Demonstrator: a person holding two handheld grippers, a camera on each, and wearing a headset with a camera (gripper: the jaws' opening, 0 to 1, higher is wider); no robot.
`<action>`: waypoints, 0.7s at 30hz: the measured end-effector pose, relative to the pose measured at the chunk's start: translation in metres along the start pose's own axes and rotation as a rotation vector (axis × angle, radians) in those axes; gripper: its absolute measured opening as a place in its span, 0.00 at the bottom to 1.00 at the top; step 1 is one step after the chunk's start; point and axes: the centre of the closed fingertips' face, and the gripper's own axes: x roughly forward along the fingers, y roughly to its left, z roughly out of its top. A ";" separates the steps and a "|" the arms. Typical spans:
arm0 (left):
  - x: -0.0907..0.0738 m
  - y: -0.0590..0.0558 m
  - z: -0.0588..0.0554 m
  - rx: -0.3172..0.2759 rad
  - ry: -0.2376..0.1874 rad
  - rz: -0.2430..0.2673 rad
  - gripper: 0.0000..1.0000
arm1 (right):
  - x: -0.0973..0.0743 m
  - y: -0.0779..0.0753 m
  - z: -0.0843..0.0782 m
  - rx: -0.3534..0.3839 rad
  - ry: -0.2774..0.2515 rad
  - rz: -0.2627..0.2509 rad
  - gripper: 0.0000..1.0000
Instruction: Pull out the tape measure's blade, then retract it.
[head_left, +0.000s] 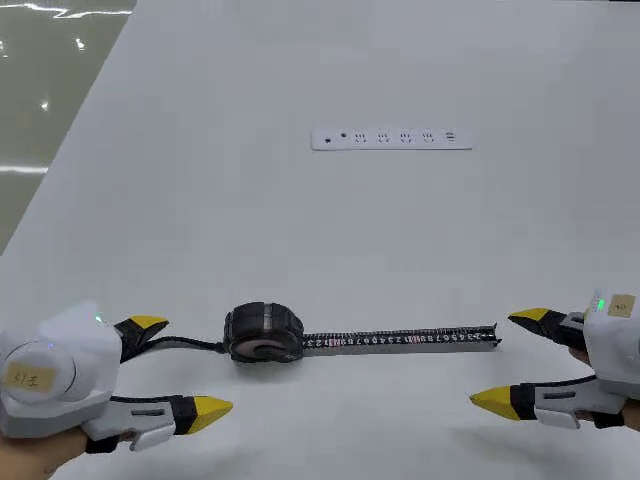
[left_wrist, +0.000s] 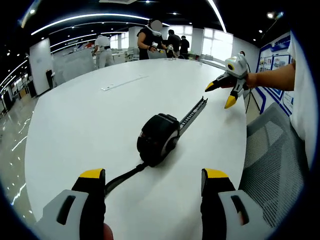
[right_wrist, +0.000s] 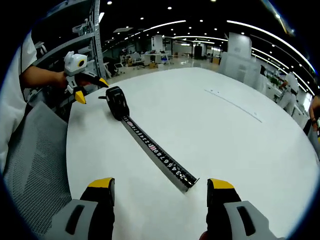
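Black plastic forms the case of the tape measure (head_left: 263, 332), which sits on the white table (head_left: 300, 220) near its front edge, between the two grippers. We cannot tell whether the case stands upright or lies on its side.

We record the blade (head_left: 400, 340) as drawn out. It runs from the case toward the person's right and lies flat on the table with its numbered face up. The hook (head_left: 495, 335) at its tip rests on the surface just ahead of the right gripper (head_left: 505, 357). A dark strap (head_left: 185, 343) leads from the other side of the case toward the left gripper (head_left: 185, 365). Its end passes close by one jaw, and we cannot confirm contact there.

Both grippers have their jaws spread wide and neither grips anything. The left one sits behind the case and apart from it. The right one faces the blade tip and is clear of it. A power strip (head_left: 390, 139) lies well apart, farther back on the table.

Our assessment is that the first half of the task looks complete, since the blade holds its length with nothing gripping it. Retraction is not yet done. We judge that one gripper will need to steady the case while the blade is let back in.
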 end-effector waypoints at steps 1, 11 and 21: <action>-0.002 -0.001 0.000 -0.005 -0.004 0.001 0.75 | -0.001 0.000 0.001 0.012 -0.010 -0.007 0.76; -0.021 -0.006 -0.010 -0.054 -0.032 0.046 0.77 | -0.014 0.007 -0.002 0.046 -0.041 -0.046 0.80; -0.031 -0.014 -0.027 -0.098 -0.060 0.076 0.78 | -0.021 0.013 -0.008 0.085 -0.069 -0.073 0.82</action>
